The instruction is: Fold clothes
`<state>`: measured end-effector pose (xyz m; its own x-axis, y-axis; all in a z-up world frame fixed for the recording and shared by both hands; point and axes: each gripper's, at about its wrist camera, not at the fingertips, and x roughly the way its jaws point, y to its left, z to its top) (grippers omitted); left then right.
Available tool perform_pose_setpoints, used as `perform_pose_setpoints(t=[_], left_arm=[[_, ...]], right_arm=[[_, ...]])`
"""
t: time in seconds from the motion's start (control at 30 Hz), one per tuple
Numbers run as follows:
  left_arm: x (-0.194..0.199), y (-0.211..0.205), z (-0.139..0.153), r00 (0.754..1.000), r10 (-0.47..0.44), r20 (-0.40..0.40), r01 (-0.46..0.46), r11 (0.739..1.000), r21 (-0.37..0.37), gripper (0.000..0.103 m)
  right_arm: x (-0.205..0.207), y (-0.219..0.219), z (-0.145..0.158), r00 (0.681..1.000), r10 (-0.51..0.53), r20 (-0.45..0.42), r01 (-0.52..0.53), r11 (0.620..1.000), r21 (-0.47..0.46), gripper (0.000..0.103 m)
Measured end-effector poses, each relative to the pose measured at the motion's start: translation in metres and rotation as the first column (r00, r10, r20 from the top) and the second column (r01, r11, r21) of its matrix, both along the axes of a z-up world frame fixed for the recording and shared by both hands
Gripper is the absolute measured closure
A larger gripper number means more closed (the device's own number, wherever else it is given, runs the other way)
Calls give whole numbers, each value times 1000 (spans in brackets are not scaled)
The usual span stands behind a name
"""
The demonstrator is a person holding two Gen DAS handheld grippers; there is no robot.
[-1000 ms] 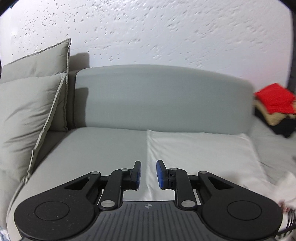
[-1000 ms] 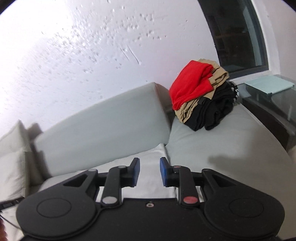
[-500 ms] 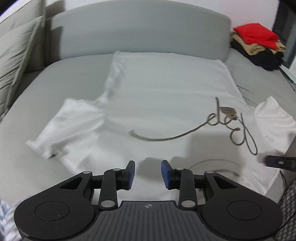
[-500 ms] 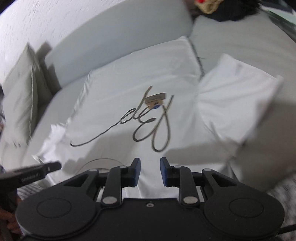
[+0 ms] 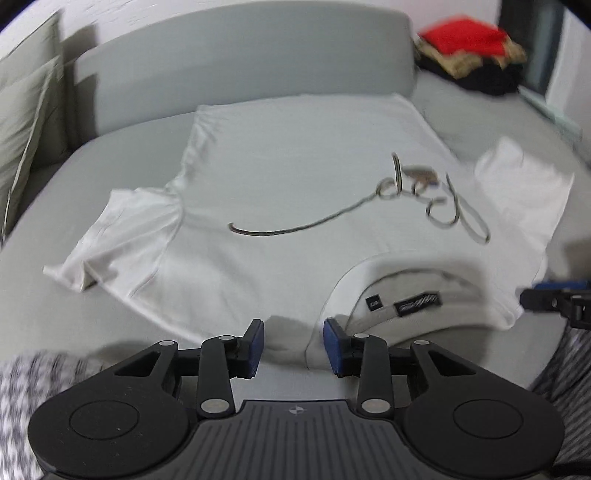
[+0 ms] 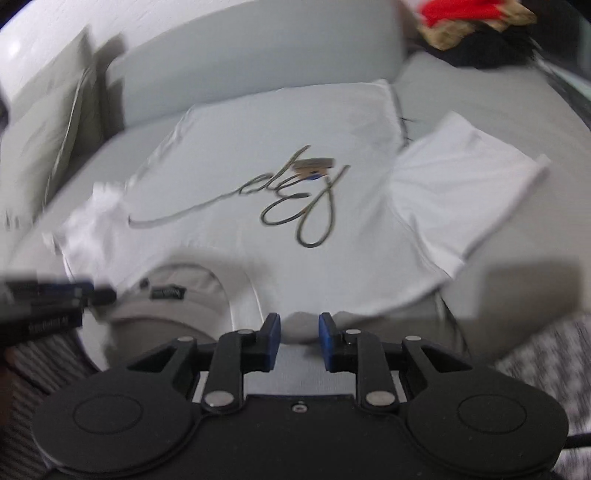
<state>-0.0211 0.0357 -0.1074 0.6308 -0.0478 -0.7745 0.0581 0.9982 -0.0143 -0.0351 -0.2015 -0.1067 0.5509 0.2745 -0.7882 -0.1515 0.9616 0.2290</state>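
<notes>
A white T-shirt (image 5: pixel 295 177) (image 6: pixel 280 147) with a dark script print lies spread face up on the grey sofa seat, collar toward me and both sleeves out to the sides. My left gripper (image 5: pixel 292 345) is open just over the near shoulder edge, left of the collar (image 5: pixel 406 295). Over the other shoulder edge, right of the collar (image 6: pixel 177 291), my right gripper (image 6: pixel 297 338) is open too. Neither holds cloth. Each gripper shows at the side of the other's view (image 5: pixel 554 295) (image 6: pixel 44 306).
A pile of folded clothes (image 5: pixel 469 55) (image 6: pixel 476 22), red on top, sits at the sofa's far right end. Grey cushions (image 5: pixel 26 122) lean at the far left. The sofa backrest (image 5: pixel 240 66) runs behind the shirt. Patterned fabric (image 5: pixel 40 387) lies at the near edge.
Both grippers have tilted down from facing the wall and backrest, then come lower and closer to the shirt's collar edge. Their fingers stay open.
</notes>
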Motion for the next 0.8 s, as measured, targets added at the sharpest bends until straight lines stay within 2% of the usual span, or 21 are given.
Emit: perform_pose_setpoints(t=[0.07,0.13,0.23,0.3,0.37,0.43,0.5,0.57,0.63,0.67,0.7,0.8], left_arm=[[-2,0,8,999,9,41,-8,1000,-20,68],[3,-9,9,999,-17,48,16,1000,10,67],[10,-26,-8,996,-87,3,87,995,54,69],[6,-38,-19,992,-127,-20,129,985,118,69],[-1,-46,-18,988,-150,-41,155,972,174,69],[-4,-44,-12,987,-143,-71,154,973,171,69],[-3,-38,-6,991,-121,-61,129,983,132,69],[-2,-32,1,994,-98,-49,102,991,90,69],[0,-26,8,996,-78,-34,80,995,55,66],[0,-24,12,997,-73,-25,74,996,43,65],[2,-23,15,997,-71,-18,71,997,35,64],[9,-21,21,998,-65,-13,65,998,18,61]], right_arm=[[0,-3,6,999,-9,34,8,999,35,80],[3,1,10,997,12,76,-15,999,36,80],[10,16,1,996,58,62,-61,997,40,82],[11,25,-10,996,84,23,-85,996,28,82],[8,27,-16,995,103,-2,-103,995,13,82],[3,24,-14,994,111,-6,-111,994,-2,82],[5,16,-9,994,100,-42,-99,995,30,81],[9,3,-5,997,65,-49,-60,994,92,78],[14,-16,2,1000,-4,-17,6,990,140,61],[17,-32,4,998,-63,-7,63,983,174,58],[21,-48,6,993,-122,1,119,971,207,54],[32,-95,12,955,-296,13,278,910,309,53]])
